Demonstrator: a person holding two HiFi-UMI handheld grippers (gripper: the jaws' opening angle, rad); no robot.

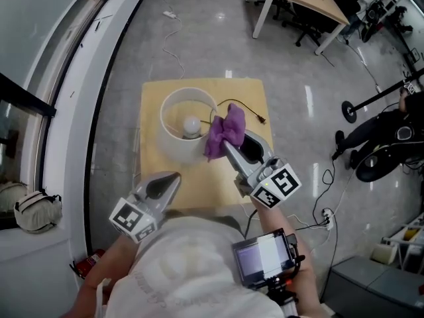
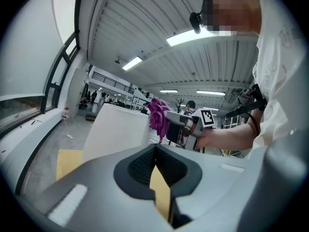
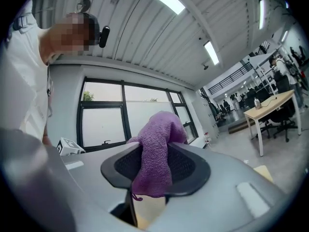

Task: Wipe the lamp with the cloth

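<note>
At the right rim of the lamp, over bare table, right gripper clamped on the cloth; left gripper, jaws together, near the lamp's front side.

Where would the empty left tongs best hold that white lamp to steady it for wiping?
Likely the shade's left rim, from above: it stands upright and open-topped, too wide to span, but its thin wall should fit; the cloth is at its right.

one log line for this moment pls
right gripper: shut on cloth, at rim of lamp, contact unclear | left gripper: shut, empty, off the lamp | lamp: upright on table
</note>
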